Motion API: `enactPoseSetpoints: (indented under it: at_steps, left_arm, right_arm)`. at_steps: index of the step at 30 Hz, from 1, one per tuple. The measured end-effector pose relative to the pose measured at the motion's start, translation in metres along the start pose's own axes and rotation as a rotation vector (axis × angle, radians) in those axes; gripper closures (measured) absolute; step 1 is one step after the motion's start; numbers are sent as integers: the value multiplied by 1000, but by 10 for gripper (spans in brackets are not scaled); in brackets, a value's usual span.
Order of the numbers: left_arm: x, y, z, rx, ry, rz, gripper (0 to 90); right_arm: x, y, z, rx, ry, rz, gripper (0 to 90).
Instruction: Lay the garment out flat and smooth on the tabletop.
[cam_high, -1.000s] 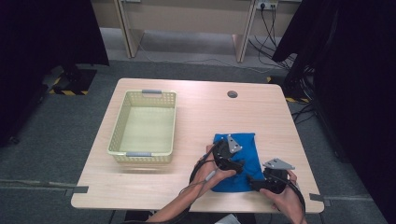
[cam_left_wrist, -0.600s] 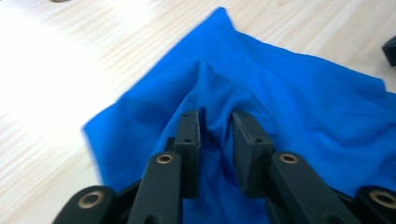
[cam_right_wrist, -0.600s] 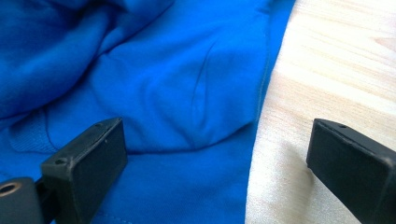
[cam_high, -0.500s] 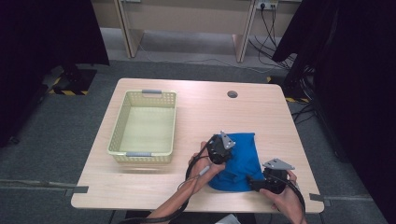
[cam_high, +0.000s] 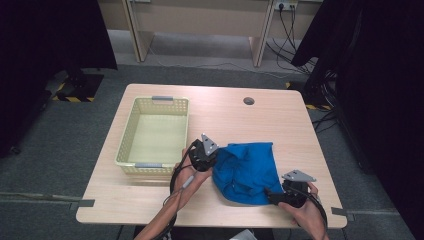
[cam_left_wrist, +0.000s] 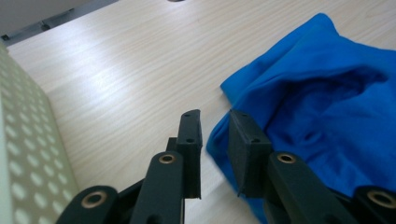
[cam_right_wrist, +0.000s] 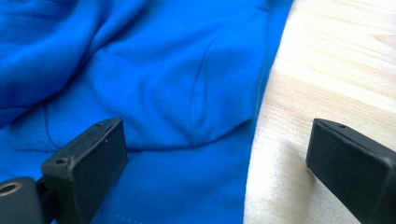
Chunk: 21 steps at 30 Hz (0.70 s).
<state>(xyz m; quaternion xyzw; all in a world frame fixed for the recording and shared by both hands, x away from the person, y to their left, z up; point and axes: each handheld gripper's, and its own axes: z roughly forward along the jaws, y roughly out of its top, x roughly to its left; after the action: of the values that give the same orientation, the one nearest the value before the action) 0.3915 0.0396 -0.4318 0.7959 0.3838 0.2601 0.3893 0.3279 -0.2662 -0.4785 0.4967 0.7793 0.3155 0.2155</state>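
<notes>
High view | blue cloth (cam_high: 247, 170) rumpled, no clear axis | left claw (cam_high: 216, 159) pinching it | right claw (cam_high: 272, 196) spread

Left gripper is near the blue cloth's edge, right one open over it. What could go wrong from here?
1. In the left gripper view the left gripper has narrow jaws with a visible gap; whether they pinch the blue cloth is unclear, so a pull may slip.
2. The right gripper is open over the cloth's hem, not pinning it; the whole cloth may drag.
3. The basket sits close beside the left gripper; a sideways move could knock it.
</notes>
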Motion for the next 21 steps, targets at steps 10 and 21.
enactPoseSetpoints:
  at_steps: [10,21]
  left_arm:
    - [-12,3,-7,-26,-86,-40,592]
    - [-42,26,4,-11,-195,-60,267]
  right_arm:
    - [-1,-1,-1,1,-1,6,55]
    - [-1,-1,-1,1,0,4,55]
